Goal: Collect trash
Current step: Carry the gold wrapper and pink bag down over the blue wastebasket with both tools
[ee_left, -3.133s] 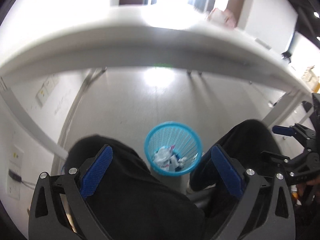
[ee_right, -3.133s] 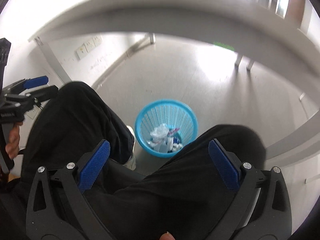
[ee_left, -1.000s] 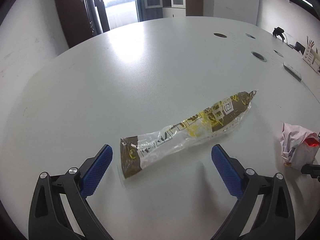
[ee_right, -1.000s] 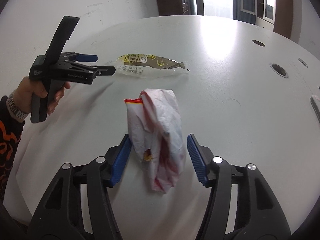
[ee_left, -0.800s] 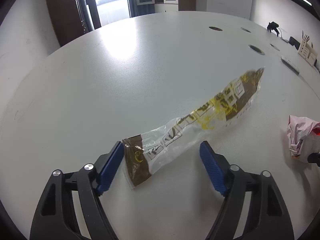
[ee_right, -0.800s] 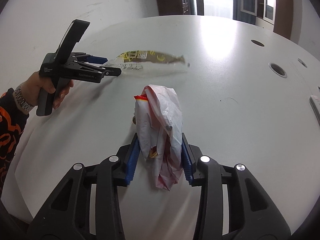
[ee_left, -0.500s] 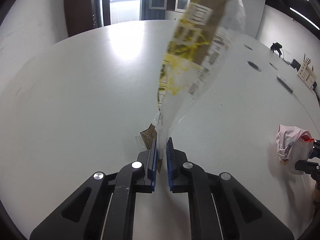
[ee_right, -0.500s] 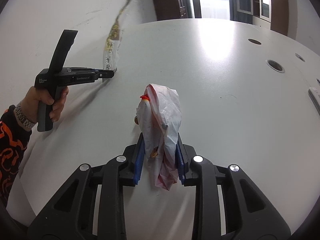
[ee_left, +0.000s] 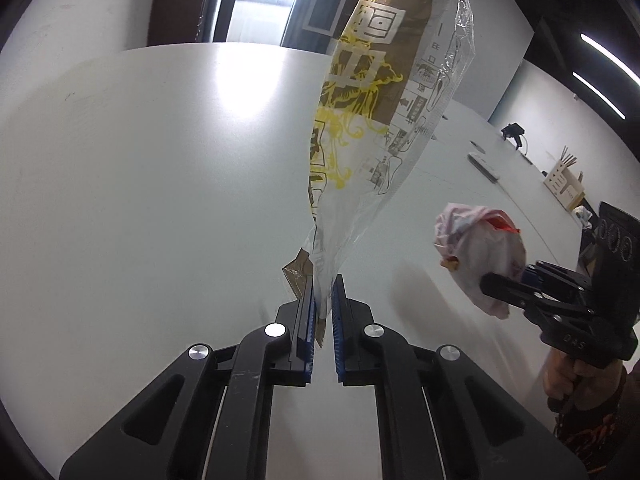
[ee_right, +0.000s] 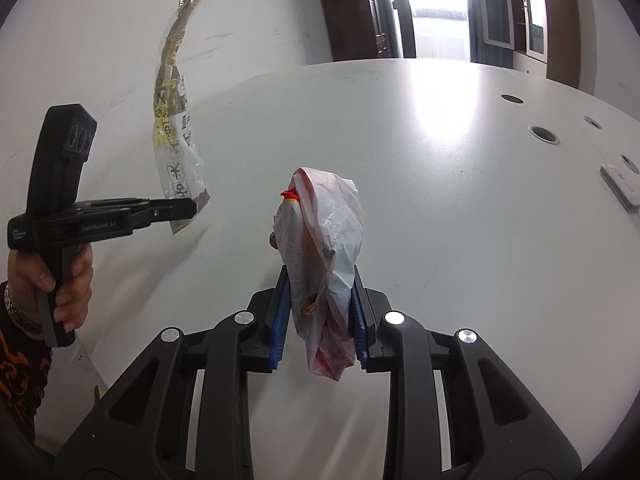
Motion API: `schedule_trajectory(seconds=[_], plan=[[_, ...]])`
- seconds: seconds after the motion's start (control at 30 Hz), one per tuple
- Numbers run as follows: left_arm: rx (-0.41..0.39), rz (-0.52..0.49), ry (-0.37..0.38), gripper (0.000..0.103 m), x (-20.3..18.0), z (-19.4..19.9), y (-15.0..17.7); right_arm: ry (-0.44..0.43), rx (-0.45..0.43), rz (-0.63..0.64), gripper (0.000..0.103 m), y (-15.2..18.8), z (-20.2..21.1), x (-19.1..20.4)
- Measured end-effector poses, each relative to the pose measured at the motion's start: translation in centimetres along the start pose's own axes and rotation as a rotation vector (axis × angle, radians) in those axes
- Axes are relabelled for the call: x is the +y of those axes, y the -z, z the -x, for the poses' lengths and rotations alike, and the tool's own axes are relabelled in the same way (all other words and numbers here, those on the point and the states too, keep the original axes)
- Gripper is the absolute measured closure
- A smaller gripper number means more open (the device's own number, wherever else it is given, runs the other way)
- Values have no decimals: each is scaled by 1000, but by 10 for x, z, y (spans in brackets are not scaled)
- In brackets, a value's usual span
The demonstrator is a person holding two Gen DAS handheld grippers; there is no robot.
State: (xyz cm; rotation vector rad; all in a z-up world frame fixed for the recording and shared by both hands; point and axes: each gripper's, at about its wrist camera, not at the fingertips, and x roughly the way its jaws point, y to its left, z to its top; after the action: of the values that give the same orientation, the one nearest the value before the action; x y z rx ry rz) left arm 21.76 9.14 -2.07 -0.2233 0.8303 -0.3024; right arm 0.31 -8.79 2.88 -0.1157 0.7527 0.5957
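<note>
My left gripper [ee_left: 322,292] is shut on one end of a long clear wrapper with brown and yellow print [ee_left: 372,120]. The wrapper stands up above the white table [ee_left: 160,184]. In the right wrist view the left gripper [ee_right: 192,208] holds the wrapper [ee_right: 172,120] at the left, clear of the table. My right gripper [ee_right: 320,284] is shut on a crumpled white and red bag [ee_right: 324,236], lifted off the table. The bag also shows in the left wrist view [ee_left: 480,252] at the right, in the right gripper [ee_left: 504,284].
Round cable holes [ee_right: 544,134] and a white remote [ee_right: 624,188] lie on the table's far right. A wooden holder [ee_left: 564,180] and a small black device [ee_left: 514,132] stand far back. Dark doors and a bright window are behind the table.
Both grippers closed on their trash and lifted it off the table. The wrapper now stands upright. About three seconds ago both grippers were over a blue bin under the table.
</note>
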Motion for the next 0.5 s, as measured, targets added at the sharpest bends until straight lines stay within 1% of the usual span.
schedule_trajectory(seconds=[0.1, 0.27, 0.4, 0.5], plan=[[-36, -16, 9, 96, -16, 28, 31, -20, -22, -6, 78, 18, 19, 10], [-79, 0, 47, 96, -36, 62, 83, -34, -39, 5, 78, 54, 44, 27], [-87, 4, 70, 96, -55, 71, 117, -39, -45, 28, 78, 80, 66, 40], [-102, -43, 41, 96, -72, 76, 140, -36, -45, 50, 78, 100, 78, 49]])
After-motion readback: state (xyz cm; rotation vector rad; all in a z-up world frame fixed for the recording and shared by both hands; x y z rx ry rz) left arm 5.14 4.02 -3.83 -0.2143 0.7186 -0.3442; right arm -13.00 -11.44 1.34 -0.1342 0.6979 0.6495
